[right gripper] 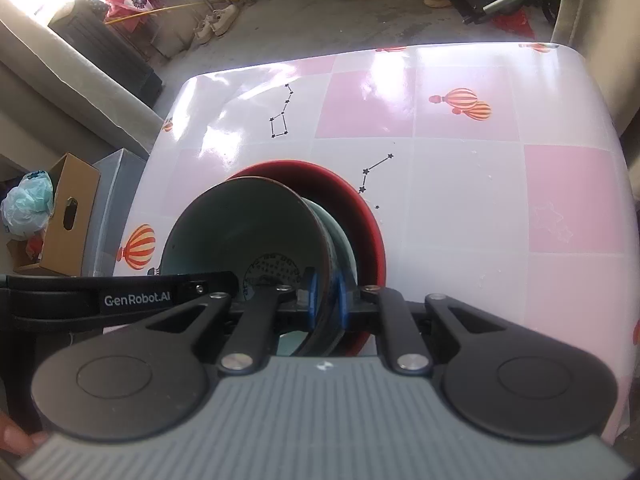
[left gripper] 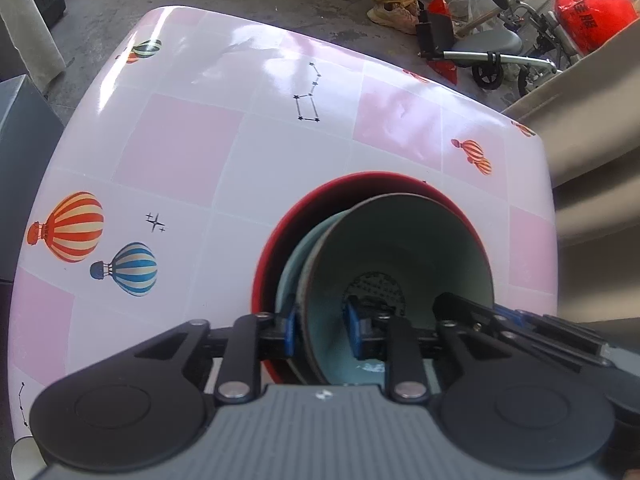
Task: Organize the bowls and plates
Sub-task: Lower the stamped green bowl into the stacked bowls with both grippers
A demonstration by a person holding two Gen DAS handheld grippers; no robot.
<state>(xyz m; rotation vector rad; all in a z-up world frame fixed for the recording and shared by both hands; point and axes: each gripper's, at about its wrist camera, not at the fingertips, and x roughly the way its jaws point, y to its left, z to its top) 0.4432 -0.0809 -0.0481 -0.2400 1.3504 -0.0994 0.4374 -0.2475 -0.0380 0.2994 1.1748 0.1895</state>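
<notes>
On the left, the left tool (left gripper: 320, 334) straddles the near-left rim of the top teal bowl (left gripper: 404, 264), one blue pad outside the wall and one inside, with a visible gap: released, not pressing. That bowl nests in a second teal bowl (left gripper: 292, 268), and both sit inside the red bowl (left gripper: 272, 248) on the checked surface (left gripper: 180, 152). On the right, the right tool (right gripper: 325, 304) is clenched on the top bowl's opposite rim, the wall pinched between its pads (the only firm hold, I judge). The stack lies directly ahead of both tools, so the right hand would have to settle or lift the bowl.
</notes>
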